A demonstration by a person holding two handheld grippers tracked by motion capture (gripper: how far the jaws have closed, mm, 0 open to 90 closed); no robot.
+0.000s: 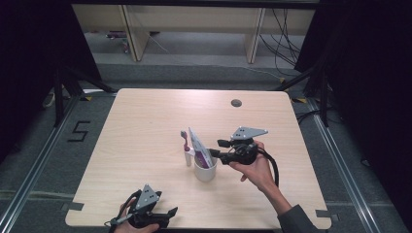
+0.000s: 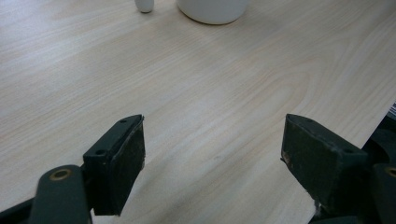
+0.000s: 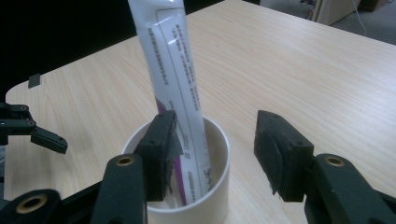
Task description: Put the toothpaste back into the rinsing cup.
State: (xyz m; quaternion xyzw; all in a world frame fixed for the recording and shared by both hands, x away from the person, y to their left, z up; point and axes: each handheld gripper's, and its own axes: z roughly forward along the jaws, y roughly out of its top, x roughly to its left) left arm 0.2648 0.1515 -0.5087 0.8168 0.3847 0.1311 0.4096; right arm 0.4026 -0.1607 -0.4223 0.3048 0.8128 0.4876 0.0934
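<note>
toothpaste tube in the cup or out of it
In. The toothpaste tube stands in the white cup, leaning on its rim; the right gripper has open jaws.

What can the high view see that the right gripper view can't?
High view alone: the toothbrush standing upright beside the cup, the person's hands, the grey plates on the grippers, and the floor around the table. Right gripper view alone: the print on the tube and the inside of the cup. Both: the tube leaning in the white cup, the wooden table, the open right claw at the cup, and the left claw near the table's edge.
</note>
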